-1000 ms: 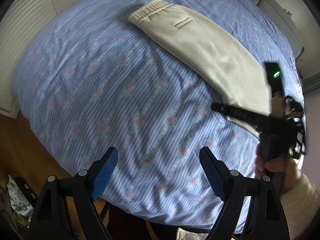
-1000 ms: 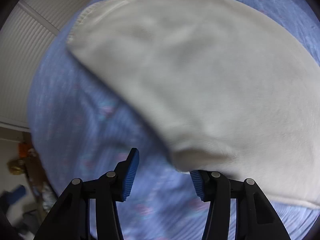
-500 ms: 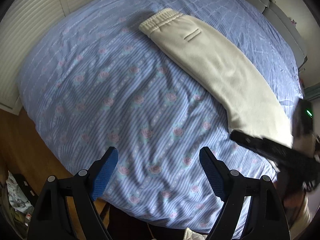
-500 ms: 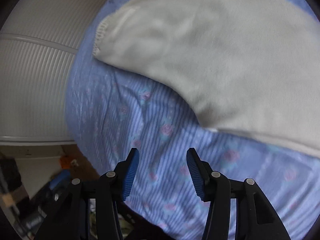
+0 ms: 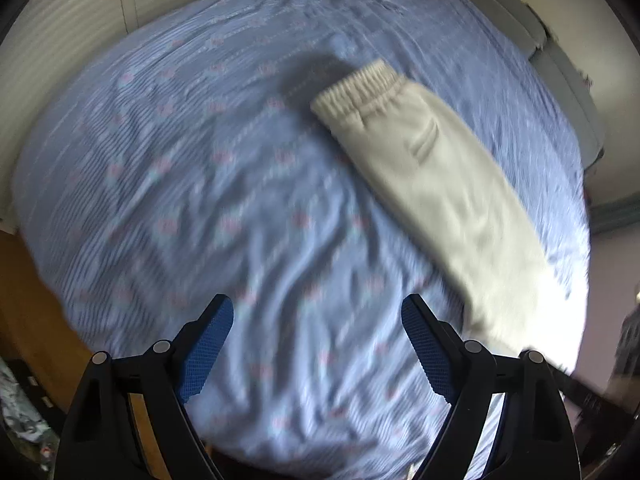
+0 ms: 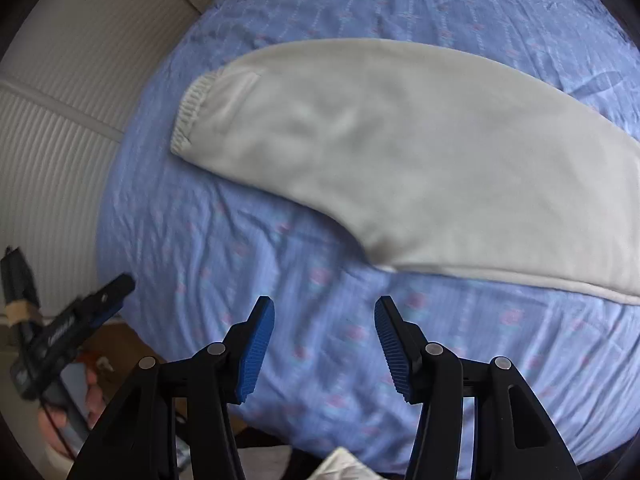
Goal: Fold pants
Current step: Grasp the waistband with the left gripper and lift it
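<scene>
1. Left view: my left gripper point(image 5: 318, 344) has jaws wide and opening, with nothing between them but the bedsheet point(image 5: 200, 200). The pants point(image 5: 432, 184) lie in the upper right of the frame as a long cream strip, already folded leg on leg, waistband point(image 5: 360, 88) at the top, cuffs running off lower right.
2. The frame is blurred, so I can't read fine seams. A pocket slit shows mid-strip.
3. Right view: my right gripper point(image 6: 324, 344) is about half open and empty, just below the pants point(image 6: 400, 160). The waistband point(image 6: 188, 120) is upper left; the leg end runs out of frame on the right.
4. Handling, my guess: soft fleece, light, limp, not slippery and not fragile. It will sag, so I'd pinch both layers at the waistband corners or the cuff end, one gripper each.
5. Surroundings: a slatted wall panel point(image 6: 60, 140) is at left, and the left gripper point(image 6: 72, 328) shows at lower left in a hand point(image 6: 72, 412). Floor clutter is at the bottom edge. Nothing lies on the pants. The wrinkled sheet could get pinched along with them.
</scene>
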`<state>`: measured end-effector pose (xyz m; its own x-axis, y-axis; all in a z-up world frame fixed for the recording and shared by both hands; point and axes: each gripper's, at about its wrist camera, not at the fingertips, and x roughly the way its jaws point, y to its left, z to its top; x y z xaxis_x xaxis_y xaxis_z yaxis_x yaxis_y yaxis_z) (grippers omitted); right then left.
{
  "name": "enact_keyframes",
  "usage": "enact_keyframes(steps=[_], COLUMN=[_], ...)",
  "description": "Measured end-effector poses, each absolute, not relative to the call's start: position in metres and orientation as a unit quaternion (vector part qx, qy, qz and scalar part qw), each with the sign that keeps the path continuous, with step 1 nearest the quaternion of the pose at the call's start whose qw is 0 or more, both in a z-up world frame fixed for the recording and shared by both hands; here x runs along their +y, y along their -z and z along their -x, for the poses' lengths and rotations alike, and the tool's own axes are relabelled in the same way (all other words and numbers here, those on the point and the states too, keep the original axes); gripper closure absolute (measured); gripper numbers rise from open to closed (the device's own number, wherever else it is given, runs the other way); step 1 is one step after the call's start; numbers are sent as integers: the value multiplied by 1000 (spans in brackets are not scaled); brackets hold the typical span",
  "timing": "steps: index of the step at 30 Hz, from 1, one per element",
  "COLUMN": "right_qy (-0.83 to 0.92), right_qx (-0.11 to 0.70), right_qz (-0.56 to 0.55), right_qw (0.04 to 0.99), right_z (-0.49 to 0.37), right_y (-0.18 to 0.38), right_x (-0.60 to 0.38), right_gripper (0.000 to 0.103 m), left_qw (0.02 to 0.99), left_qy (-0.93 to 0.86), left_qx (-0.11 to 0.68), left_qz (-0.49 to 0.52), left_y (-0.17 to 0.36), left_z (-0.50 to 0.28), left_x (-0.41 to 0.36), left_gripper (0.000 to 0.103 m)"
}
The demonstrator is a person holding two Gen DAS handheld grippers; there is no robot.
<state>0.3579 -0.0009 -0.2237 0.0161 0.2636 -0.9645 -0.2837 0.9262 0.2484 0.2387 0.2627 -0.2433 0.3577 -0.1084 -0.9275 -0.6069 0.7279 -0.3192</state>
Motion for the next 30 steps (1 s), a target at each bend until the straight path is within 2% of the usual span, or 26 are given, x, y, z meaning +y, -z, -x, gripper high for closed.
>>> enact_keyframes(steps=[12,16,24,30], right_qy=[-154,-146,-137,-126], right_qx=[684,686,692,702], right_qz=[-19,-26,-26,-32], right_qw=[713,713,708,701], right_z=[-408,-419,-439,-449], right_y=[249,253,260,269], right_x=[94,108,123,127], right_gripper=[49,49,49,49], left_qw=[760,772,754,732], left_qy=[-59,9,85,133], left_qx=[532,531,593,597], left_qz=[369,349,270,300], left_y=[292,298,335,356], left_z=[-381,-435,-511,-524], left_x=[369,380,371,377], left_gripper=[14,15,15,16])
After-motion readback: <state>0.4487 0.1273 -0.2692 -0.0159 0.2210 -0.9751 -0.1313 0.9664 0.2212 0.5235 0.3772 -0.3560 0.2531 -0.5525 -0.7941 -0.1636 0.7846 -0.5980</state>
